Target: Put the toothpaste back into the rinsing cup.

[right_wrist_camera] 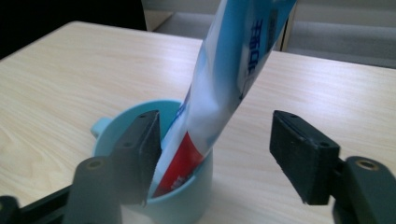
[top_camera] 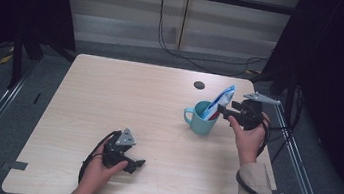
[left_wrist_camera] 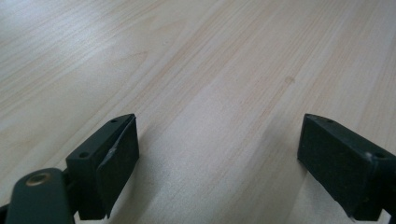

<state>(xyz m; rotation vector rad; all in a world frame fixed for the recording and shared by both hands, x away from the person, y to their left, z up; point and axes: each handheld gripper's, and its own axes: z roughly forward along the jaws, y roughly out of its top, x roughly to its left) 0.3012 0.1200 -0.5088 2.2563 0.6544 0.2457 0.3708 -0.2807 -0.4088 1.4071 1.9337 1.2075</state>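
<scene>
A light blue mug (top_camera: 201,122) stands on the right part of the wooden table (top_camera: 120,95). A blue, white and red toothpaste tube (top_camera: 223,98) stands in it, leaning up and to the right. My right gripper (top_camera: 222,113) is held just right of the mug and points left at the tube. In the right gripper view the mug (right_wrist_camera: 187,207) and the tube (right_wrist_camera: 229,79) lie between the jaws of that gripper (right_wrist_camera: 215,149); the jaws stand wide and the right one is well clear of the tube. My left gripper (top_camera: 138,165) rests open near the front edge, over bare wood (left_wrist_camera: 219,154).
A dark round cable hole (top_camera: 199,85) sits in the table behind the mug. Black cables (top_camera: 166,46) run over the floor beyond the far edge. Dark frame posts stand at both sides of the table.
</scene>
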